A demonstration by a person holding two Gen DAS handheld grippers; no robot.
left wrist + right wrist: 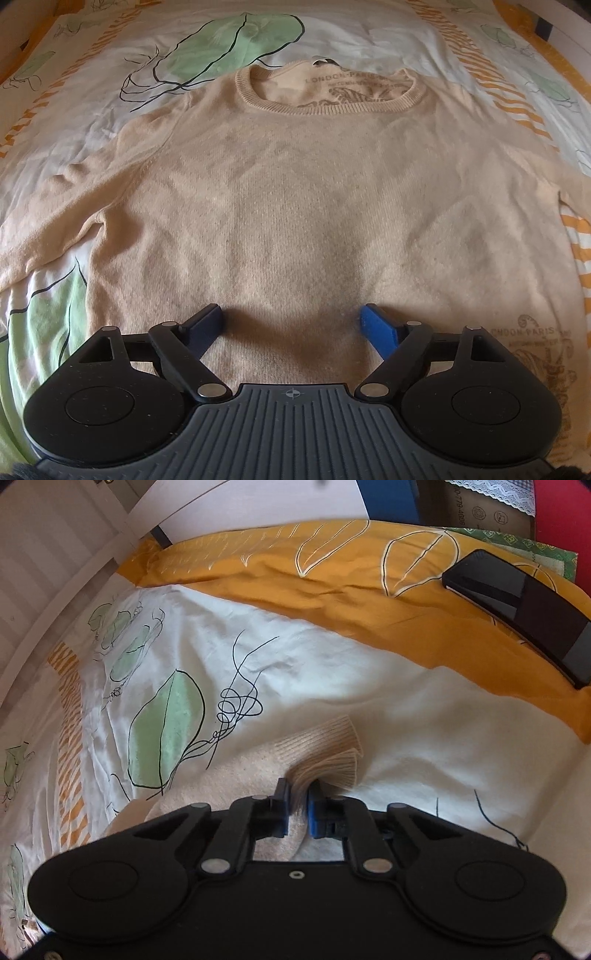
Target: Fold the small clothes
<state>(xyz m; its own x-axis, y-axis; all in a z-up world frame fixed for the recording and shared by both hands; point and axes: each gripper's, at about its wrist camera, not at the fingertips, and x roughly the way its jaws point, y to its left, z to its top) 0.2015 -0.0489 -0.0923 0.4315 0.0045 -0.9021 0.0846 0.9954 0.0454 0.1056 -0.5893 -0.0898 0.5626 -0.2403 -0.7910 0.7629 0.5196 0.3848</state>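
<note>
So the beige knit sweater (295,206) is lying flat, front up, on the bed's leaf-print duvet cover (110,74), neckline away from the left camera. The left tongs (291,325) are spread wide over the lower body, near the hem, gripping nothing. The right tongs (297,805) are pressed together on the ribbed sleeve cuff (332,753), and it's only a thin bite of knit. Biggest risk imo: pull the sleeve across too fast and the cuff slips out, or the whole sweater drags and bunches because the left side isn't pinning it. Also there's a phone (517,609) on the orange border of the duvet; a wide swing could knock it.
</note>
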